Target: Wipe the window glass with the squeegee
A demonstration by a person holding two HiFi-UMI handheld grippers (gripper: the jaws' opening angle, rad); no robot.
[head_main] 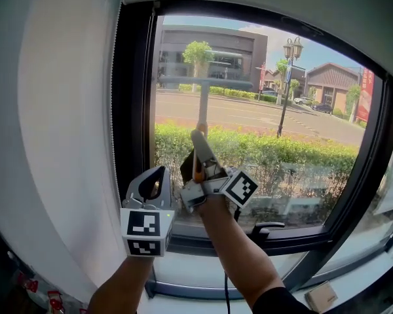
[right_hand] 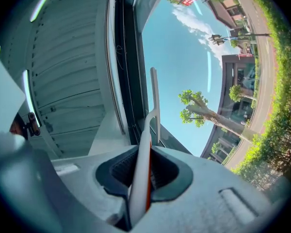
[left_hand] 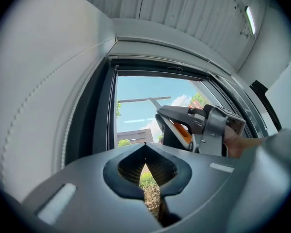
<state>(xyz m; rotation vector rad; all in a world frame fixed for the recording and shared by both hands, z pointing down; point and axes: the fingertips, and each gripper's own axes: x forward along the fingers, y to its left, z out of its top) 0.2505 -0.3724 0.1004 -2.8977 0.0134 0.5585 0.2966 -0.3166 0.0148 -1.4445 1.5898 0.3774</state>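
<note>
My right gripper (head_main: 200,150) is raised ahead of me, its jaws clamped on the handle of the squeegee (right_hand: 144,152), with my right forearm (head_main: 239,254) stretched up behind it. My left gripper (head_main: 154,180) sits just beside it, lower and to the left. Its jaws are pressed together on nothing, and my left forearm (head_main: 121,286) angles upward.

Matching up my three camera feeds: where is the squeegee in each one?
Head view: squeegee at centre, blade high, handle in the right gripper.
Left gripper view: squeegee a thin bar at centre.
Right gripper view: squeegee at bottom centre, rising from the gripper.
Shared: dark window frame, left of it everywhere.
</note>
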